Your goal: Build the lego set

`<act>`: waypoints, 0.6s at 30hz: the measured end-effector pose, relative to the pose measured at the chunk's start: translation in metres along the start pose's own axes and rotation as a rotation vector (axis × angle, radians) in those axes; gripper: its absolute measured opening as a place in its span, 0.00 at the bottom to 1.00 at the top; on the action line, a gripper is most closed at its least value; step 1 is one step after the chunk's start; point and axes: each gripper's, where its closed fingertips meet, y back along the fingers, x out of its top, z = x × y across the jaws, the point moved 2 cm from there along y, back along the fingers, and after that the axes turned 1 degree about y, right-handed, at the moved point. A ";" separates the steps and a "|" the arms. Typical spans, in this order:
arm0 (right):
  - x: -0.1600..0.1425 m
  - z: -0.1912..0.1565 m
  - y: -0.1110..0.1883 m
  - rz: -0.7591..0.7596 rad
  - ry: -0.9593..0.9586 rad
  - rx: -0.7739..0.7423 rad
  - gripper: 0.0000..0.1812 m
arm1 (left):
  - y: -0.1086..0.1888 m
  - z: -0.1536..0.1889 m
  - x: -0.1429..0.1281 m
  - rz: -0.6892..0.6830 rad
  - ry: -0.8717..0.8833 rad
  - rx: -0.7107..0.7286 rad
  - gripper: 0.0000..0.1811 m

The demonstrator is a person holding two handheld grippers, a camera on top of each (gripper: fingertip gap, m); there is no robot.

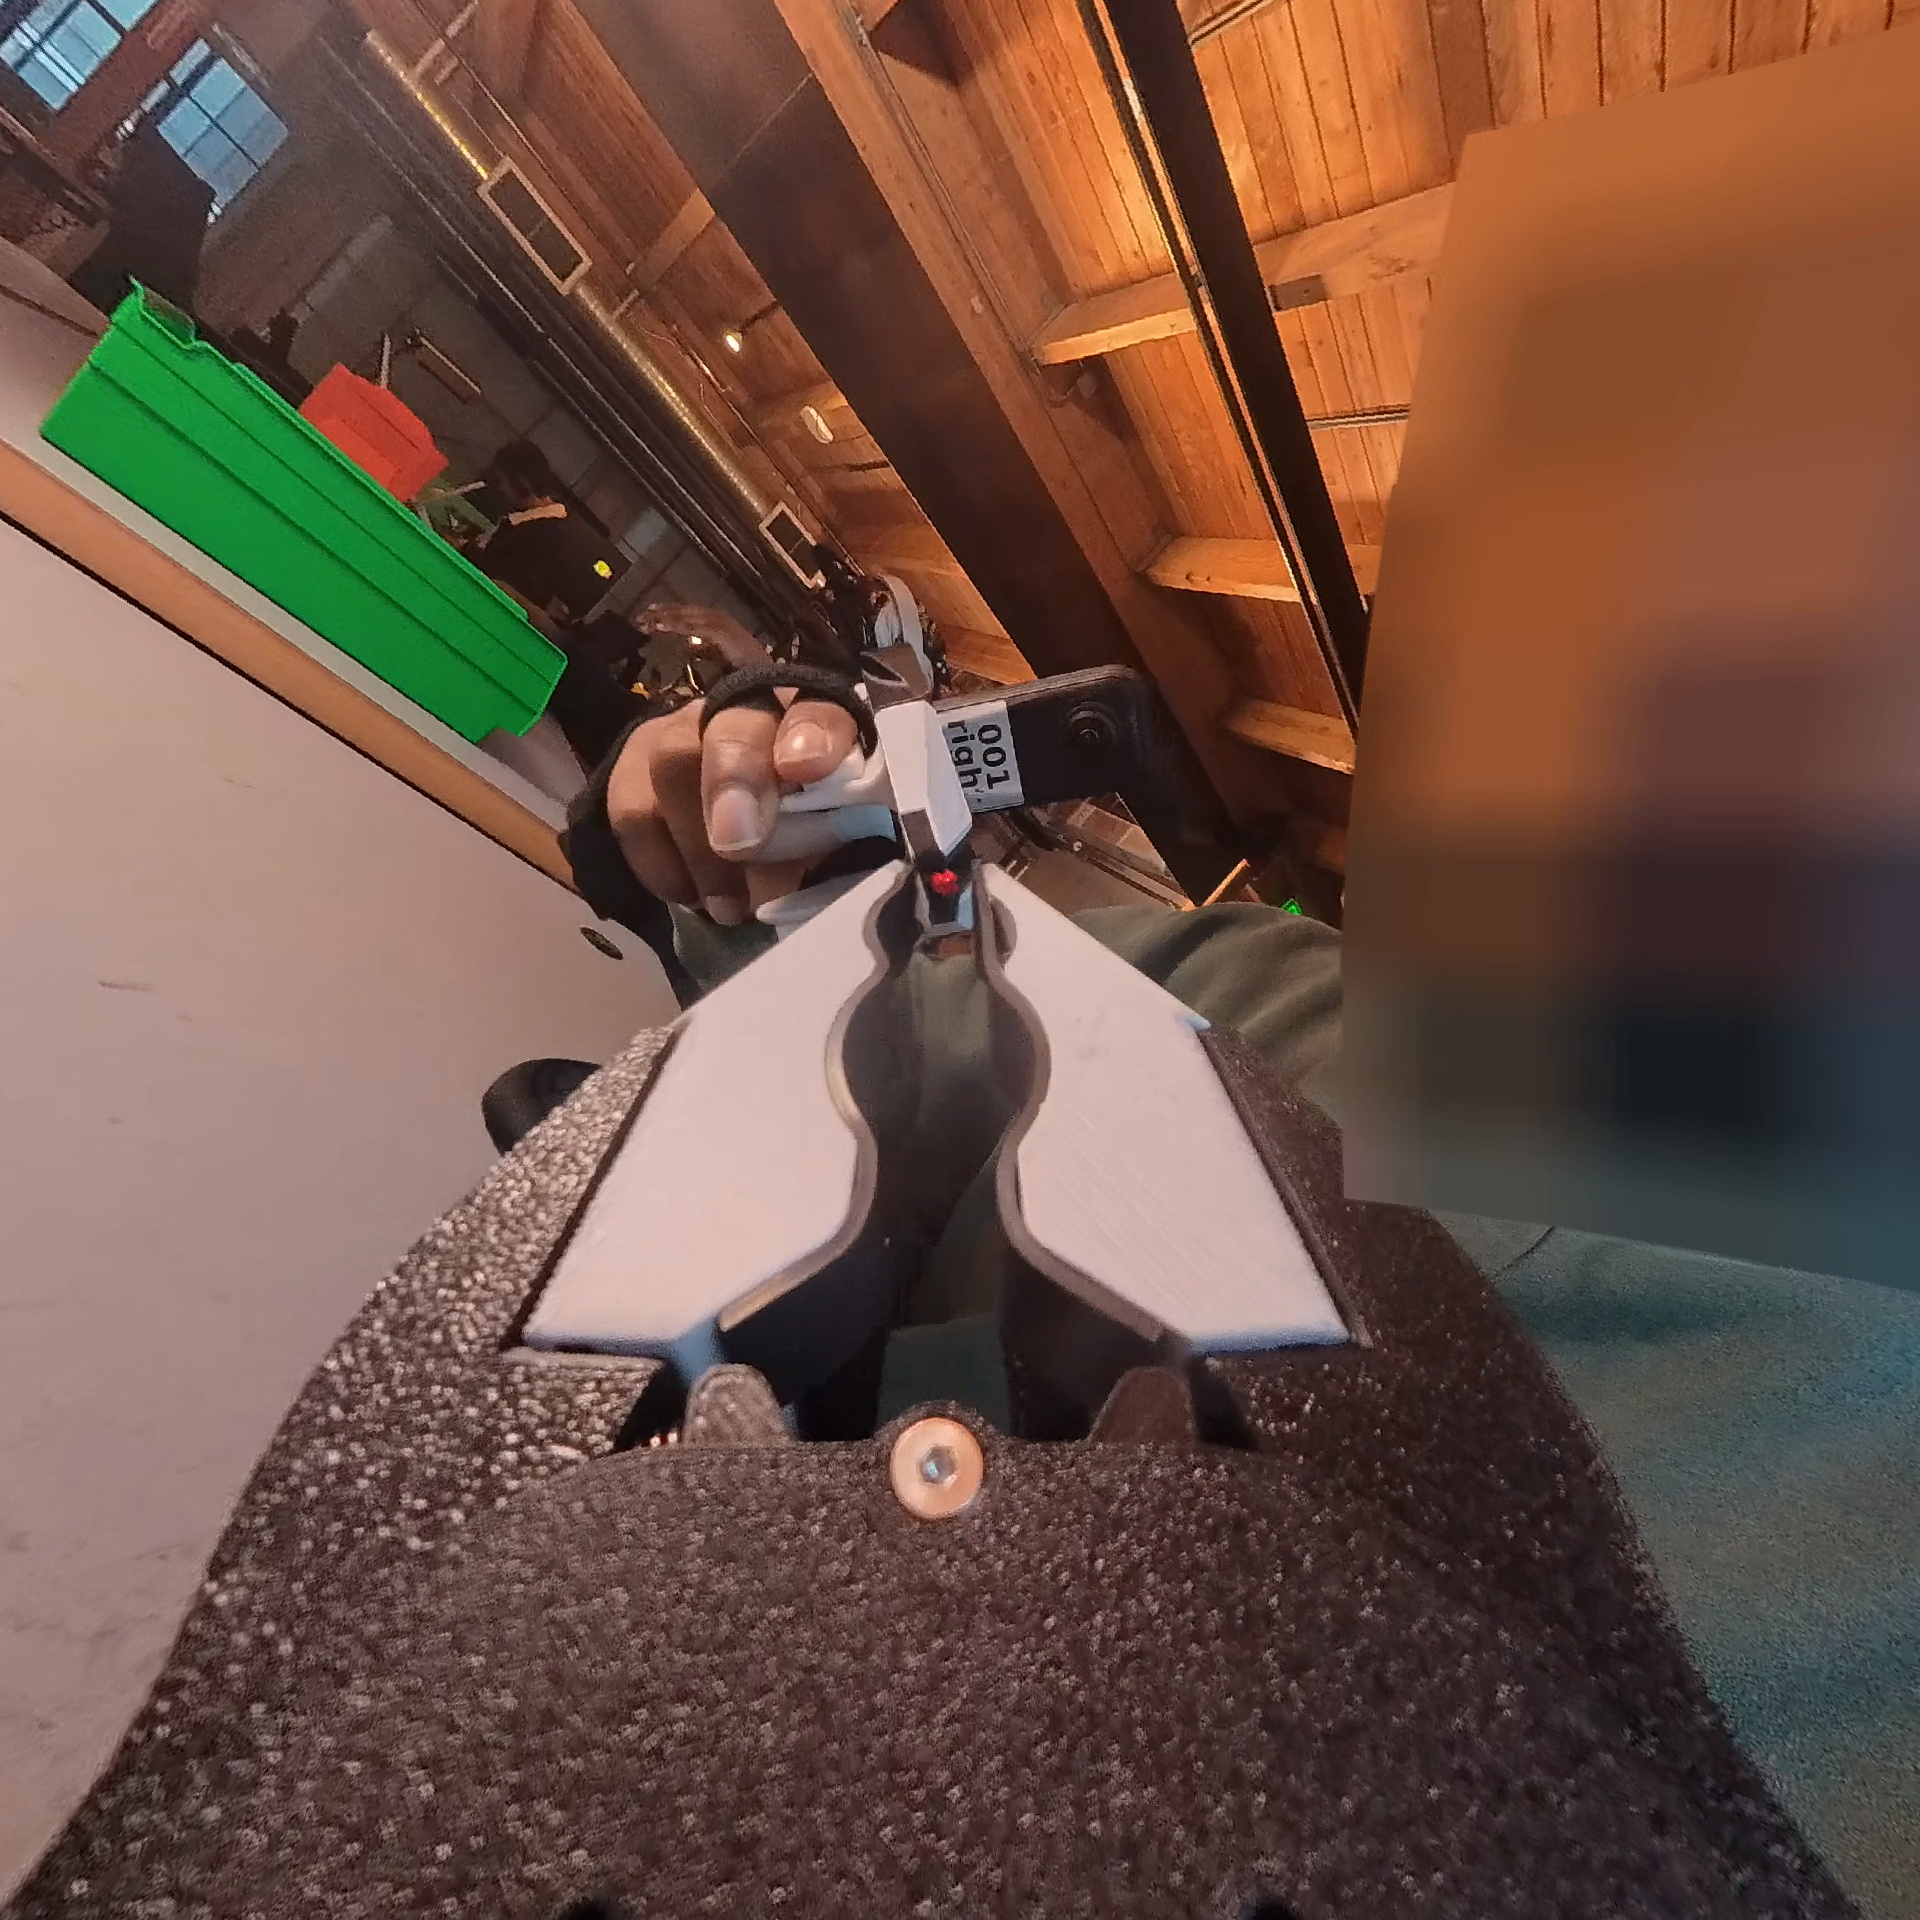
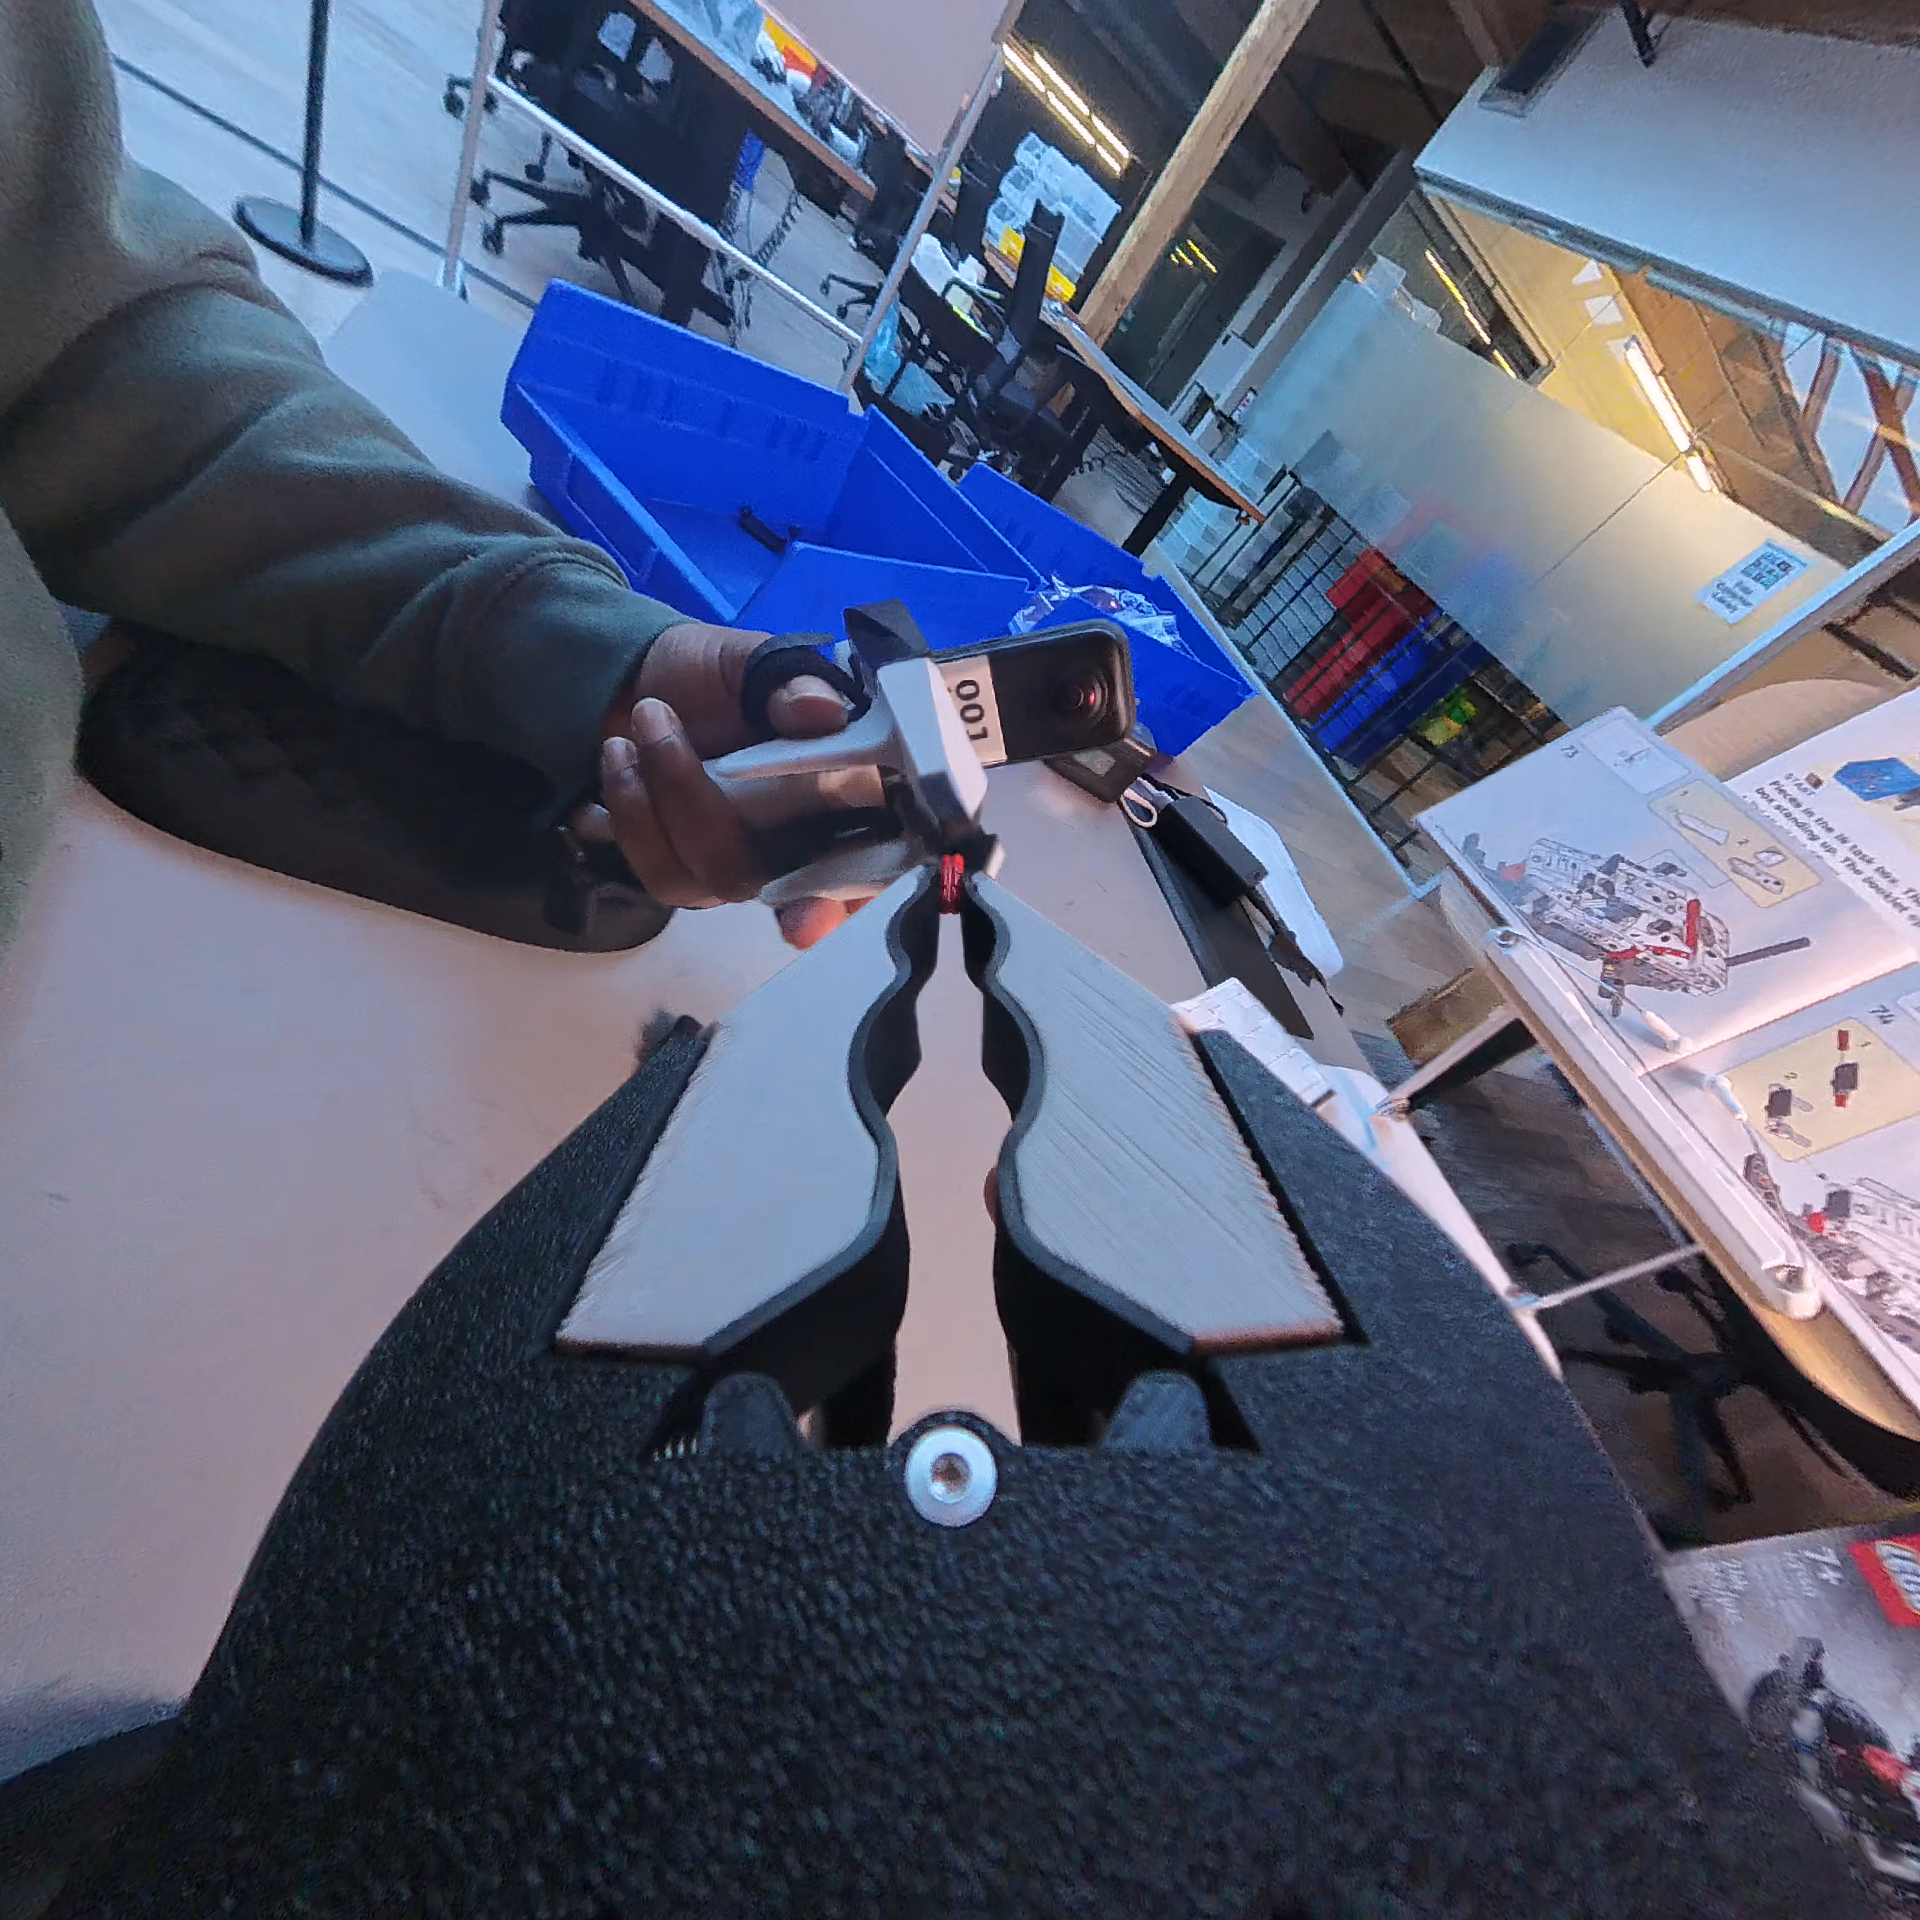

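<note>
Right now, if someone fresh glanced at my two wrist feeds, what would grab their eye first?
The small red piece pinched where the two hand-held grippers meet tip to tip, left hand-held gripper and right hand-held gripper both shut on it. Next, the bright blue bins on the table behind the left hand, and the open instruction booklet propped at the right.

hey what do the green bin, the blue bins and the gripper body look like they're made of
Green bin: looks like moulded plastic, smooth, with stepped ridges along its side.
Blue bins: apparently the same kind of plastic, slightly glossy, with thin slotted walls.
Right gripper body: probably printed plastic, matte black with a grainy, pebbled texture; fine layer lines show on its grey fingers.
</note>
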 end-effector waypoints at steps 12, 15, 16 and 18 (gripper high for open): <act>-0.027 -0.018 0.028 0.057 -0.284 -0.014 0.01 | 0.062 -0.027 -0.017 -0.442 -0.484 0.653 0.14; -0.032 -0.026 0.033 0.085 -0.335 -0.023 0.01 | 0.085 -0.041 -0.047 -0.639 -0.487 0.761 0.15; -0.034 -0.027 0.033 0.090 -0.350 -0.031 0.01 | 0.091 -0.045 -0.057 -0.699 -0.485 0.779 0.15; -0.041 -0.030 0.032 0.086 -0.373 -0.040 0.01 | 0.101 -0.055 -0.073 -0.823 -0.504 0.810 0.15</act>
